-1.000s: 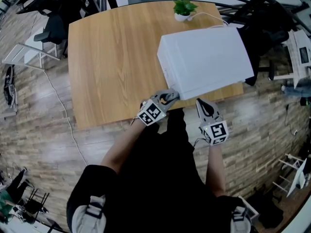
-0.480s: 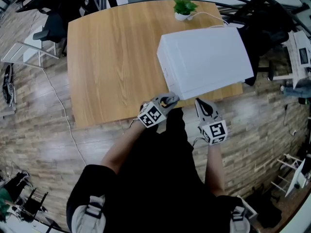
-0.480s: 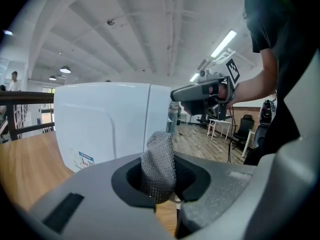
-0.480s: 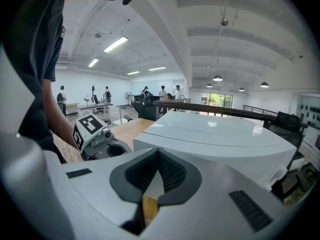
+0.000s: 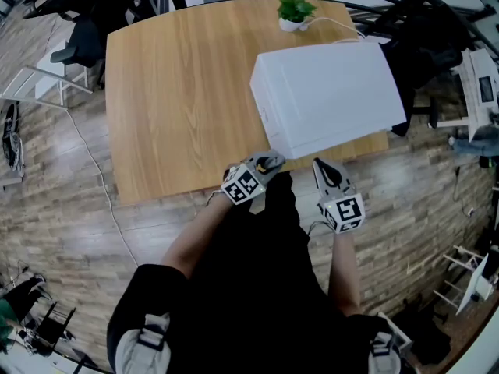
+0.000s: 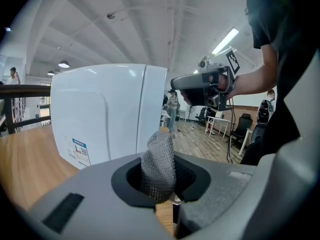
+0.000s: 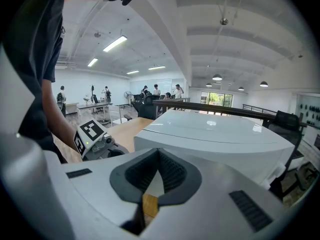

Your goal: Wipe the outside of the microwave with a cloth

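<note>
The left gripper (image 5: 270, 160) is clamping its fingers on a grey mesh cloth (image 6: 158, 166), with the white microwave (image 6: 102, 111) standing on the counter (image 5: 179, 92) just ahead. The right gripper (image 5: 323, 168) is keeping its fingers together, empty. Pressing the cloth flat and sweeping evenly seems best. The side sticker (image 6: 80, 151) is too small to read.

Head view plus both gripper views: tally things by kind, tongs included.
Microwave: 1
Plant: 1
Cloth: 1
Tongs: 2, left tongs and right tongs
Total: 5
</note>
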`<state>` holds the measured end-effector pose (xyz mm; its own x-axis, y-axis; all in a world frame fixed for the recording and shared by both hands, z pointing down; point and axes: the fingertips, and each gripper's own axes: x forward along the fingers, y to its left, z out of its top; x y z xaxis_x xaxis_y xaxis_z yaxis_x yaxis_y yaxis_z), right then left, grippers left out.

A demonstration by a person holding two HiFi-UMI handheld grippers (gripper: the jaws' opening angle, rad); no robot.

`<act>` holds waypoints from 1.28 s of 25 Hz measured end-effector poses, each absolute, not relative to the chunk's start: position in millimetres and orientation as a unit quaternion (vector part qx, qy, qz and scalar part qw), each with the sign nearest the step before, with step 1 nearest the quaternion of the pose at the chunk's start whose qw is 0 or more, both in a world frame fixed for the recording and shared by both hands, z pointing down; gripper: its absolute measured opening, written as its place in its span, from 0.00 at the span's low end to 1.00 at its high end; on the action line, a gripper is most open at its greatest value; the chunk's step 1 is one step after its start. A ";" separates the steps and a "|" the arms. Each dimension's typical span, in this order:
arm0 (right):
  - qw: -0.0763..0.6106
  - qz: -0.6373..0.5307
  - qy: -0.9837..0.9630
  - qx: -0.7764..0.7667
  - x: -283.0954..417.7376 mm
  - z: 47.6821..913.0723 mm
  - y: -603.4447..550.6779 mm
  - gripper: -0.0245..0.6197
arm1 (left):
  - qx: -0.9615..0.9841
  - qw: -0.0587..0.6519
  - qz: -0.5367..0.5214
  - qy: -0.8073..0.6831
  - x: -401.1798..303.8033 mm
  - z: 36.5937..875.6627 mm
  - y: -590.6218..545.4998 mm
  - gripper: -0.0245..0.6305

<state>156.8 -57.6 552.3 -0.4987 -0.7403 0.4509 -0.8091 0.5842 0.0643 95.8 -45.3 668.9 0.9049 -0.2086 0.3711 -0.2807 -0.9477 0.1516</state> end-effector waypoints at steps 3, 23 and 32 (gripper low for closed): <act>0.223 0.080 -0.862 0.448 157.7 553.5 -55.0 0.04 | 0.970 0.104 0.182 -0.126 95.7 674.5 -45.0 0.11; 0.223 0.075 -0.865 0.443 165.7 550.3 -60.9 0.04 | 0.962 0.106 0.196 -0.159 83.4 693.7 -85.7 0.11; 0.228 0.073 -0.862 0.448 162.0 538.4 -68.7 0.04 | 0.960 0.088 0.213 -0.158 74.3 697.3 -109.9 0.11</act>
